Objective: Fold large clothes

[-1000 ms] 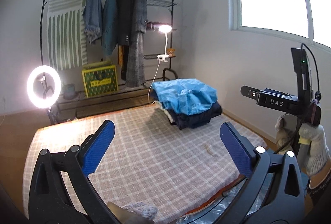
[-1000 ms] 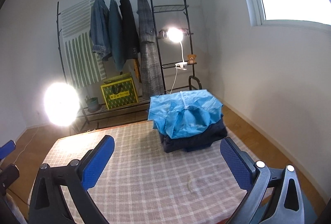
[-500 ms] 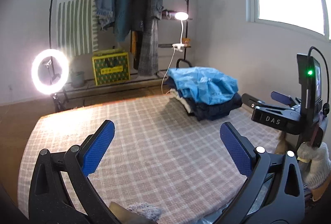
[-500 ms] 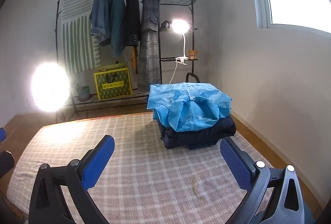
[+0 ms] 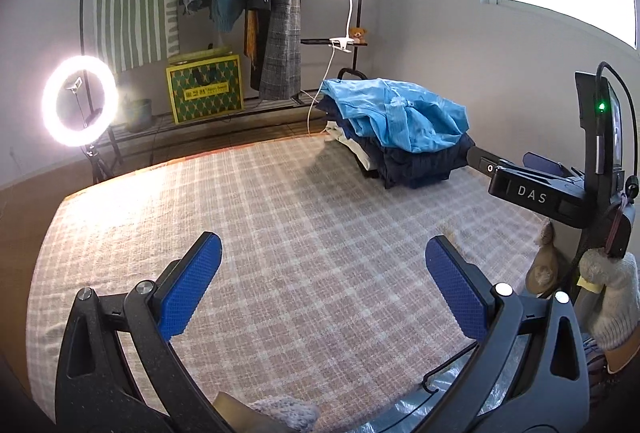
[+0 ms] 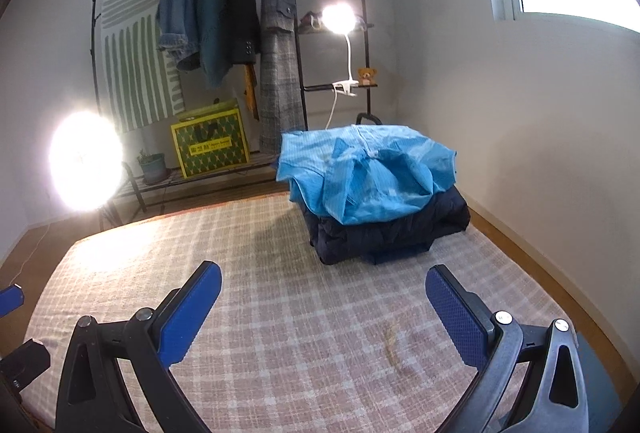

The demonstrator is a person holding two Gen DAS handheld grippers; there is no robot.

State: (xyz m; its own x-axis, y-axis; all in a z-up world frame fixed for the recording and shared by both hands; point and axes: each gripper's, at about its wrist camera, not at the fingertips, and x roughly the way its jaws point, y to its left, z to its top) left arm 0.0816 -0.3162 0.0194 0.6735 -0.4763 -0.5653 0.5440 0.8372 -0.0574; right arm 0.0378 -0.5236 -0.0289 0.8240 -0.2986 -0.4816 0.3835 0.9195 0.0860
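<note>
A pile of clothes sits at the far right of the checked table cover (image 5: 280, 233), with a light blue garment (image 5: 396, 117) on top of dark navy clothes (image 5: 416, 165). The pile also shows in the right wrist view, blue garment (image 6: 368, 173) over navy ones (image 6: 388, 233). My left gripper (image 5: 320, 285) is open and empty above the cover's near middle. My right gripper (image 6: 320, 309) is open and empty, a short way in front of the pile. The right gripper's body (image 5: 560, 193) shows at the right of the left wrist view.
A clothes rack (image 6: 240, 13) with hanging jackets stands behind the table, with a green and yellow box (image 6: 210, 145), a clip lamp (image 6: 338, 19) and a ring light (image 5: 78, 101). A window is at the upper right. The wall runs along the right side.
Both grippers have tilted downward and moved forward over the table; the pile looks closer. The right gripper has come further in beside the pile in the left wrist view. Both stayed open.
</note>
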